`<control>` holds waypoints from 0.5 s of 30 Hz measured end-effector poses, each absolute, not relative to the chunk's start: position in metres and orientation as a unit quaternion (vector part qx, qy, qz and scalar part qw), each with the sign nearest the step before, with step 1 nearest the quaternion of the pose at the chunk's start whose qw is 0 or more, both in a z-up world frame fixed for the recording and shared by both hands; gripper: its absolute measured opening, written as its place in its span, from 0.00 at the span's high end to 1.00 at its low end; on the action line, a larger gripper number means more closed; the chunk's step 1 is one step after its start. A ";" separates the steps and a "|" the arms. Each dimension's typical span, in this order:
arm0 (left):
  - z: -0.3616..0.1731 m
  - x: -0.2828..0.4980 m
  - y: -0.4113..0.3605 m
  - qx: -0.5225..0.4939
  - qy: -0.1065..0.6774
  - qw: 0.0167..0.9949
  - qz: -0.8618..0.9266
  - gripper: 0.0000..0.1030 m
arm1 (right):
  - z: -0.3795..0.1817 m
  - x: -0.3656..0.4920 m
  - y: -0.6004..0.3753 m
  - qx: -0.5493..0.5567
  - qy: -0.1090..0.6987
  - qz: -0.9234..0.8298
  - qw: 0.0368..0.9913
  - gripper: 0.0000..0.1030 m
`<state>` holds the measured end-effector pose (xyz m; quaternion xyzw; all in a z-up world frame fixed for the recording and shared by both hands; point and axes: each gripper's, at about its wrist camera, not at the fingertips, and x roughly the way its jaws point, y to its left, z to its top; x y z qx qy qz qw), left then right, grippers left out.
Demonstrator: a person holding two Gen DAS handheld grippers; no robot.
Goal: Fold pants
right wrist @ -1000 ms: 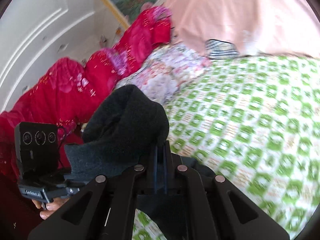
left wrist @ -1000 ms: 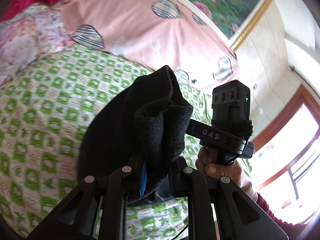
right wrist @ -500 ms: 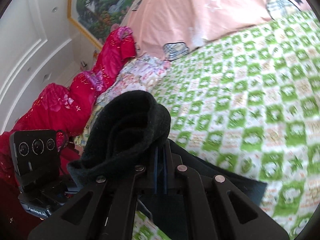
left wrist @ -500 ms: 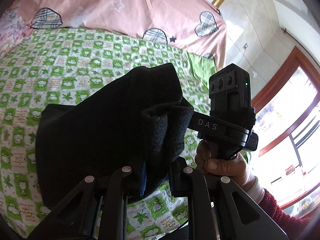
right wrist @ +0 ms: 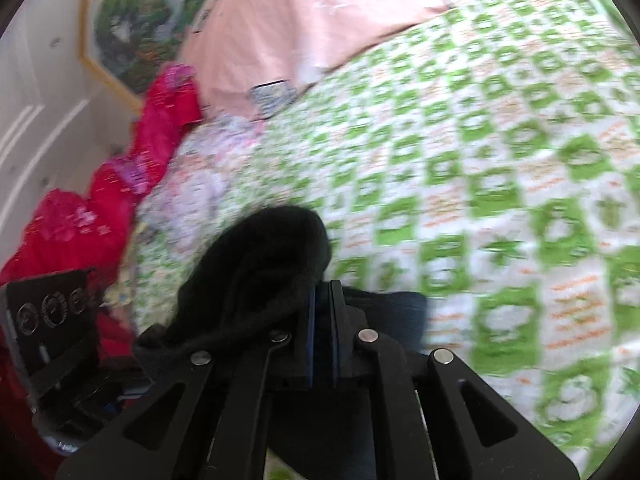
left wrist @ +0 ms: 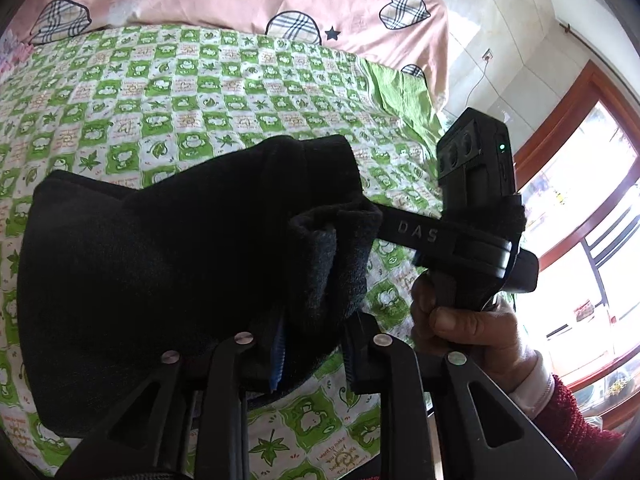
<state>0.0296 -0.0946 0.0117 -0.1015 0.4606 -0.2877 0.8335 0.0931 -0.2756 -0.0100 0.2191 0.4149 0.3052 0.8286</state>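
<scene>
I am mid-fold: my left hand-held gripper (left wrist: 312, 344), its jaws just eased wider, and my right hand-held gripper (right wrist: 322, 332), clamped tight, both carry the black pants (left wrist: 168, 264) over the bed (left wrist: 200, 92). Next, I judge, lay it flat.

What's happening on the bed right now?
A person is folding black pants over a green checked bedspread. Each hand holds tongs. The left tongs have fabric bunched between them and have just been opening a little; the right tongs are shut on another edge. Most of the pants lie spread on the bedspread below.
</scene>
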 end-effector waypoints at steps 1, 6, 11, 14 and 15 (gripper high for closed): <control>0.009 0.030 -0.095 -0.102 0.462 0.832 -0.289 0.78 | -0.009 0.091 -0.282 0.226 0.411 0.298 0.831 0.92; 0.009 0.024 -0.102 -0.087 0.454 0.835 -0.299 0.68 | 0.002 0.075 -0.298 0.226 0.396 0.269 0.848 0.92; 0.007 0.019 -0.110 -0.087 0.453 0.827 -0.321 0.54 | 0.014 0.060 -0.303 0.219 0.387 0.217 0.869 0.76; 0.008 0.016 -0.109 -0.088 0.454 0.824 -0.327 0.51 | 0.025 0.048 -0.306 0.221 0.365 0.194 0.883 0.49; 0.008 0.015 -0.107 -0.092 0.456 0.821 -0.330 0.50 | 0.030 0.044 -0.306 0.222 0.359 0.192 0.886 0.49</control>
